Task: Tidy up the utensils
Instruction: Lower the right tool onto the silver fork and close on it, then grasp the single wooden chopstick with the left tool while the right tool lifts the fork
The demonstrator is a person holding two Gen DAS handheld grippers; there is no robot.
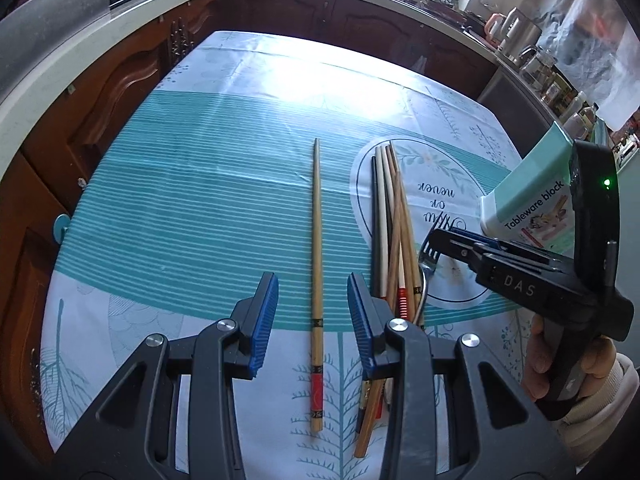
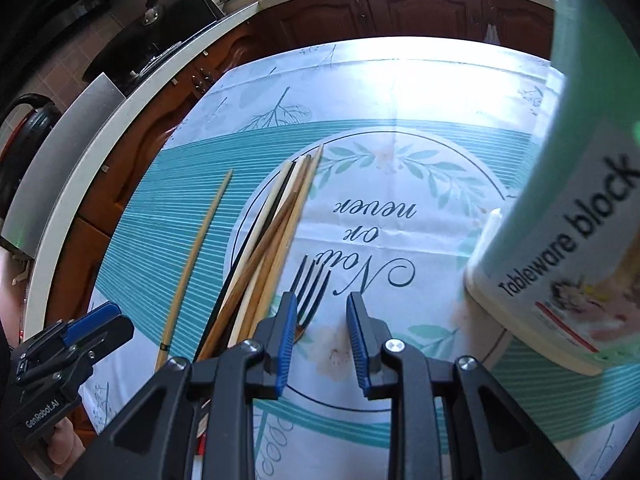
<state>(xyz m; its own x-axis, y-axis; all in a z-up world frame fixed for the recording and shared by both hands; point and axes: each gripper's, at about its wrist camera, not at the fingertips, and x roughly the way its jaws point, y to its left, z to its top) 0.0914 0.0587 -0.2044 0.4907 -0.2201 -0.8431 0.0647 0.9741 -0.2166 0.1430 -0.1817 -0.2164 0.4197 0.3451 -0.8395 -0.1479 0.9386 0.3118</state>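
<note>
A single bamboo chopstick (image 1: 317,240) with a red band lies alone on the teal striped tablecloth (image 1: 200,220). My left gripper (image 1: 314,312) hovers over its handle end, open, with both blue pads apart from it. To its right lies a loose bundle of chopsticks (image 1: 390,220) with a metal fork (image 1: 426,264) beside it. My right gripper (image 2: 322,332) is open just above the fork (image 2: 310,284), whose tines lie by the left pad. The bundle of chopsticks (image 2: 272,240) and the single chopstick (image 2: 196,256) lie to the left. The right gripper (image 1: 438,242) also shows in the left wrist view, and the left gripper (image 2: 112,320) in the right wrist view.
A mint and white "Tableware block" container (image 2: 580,220) stands tilted in view at the right, close to my right gripper. A hand (image 1: 560,364) holds the right gripper. Brown cabinets (image 1: 120,92) and a pale counter (image 1: 40,80) ring the table; kettles and jars (image 1: 520,36) stand at the back right.
</note>
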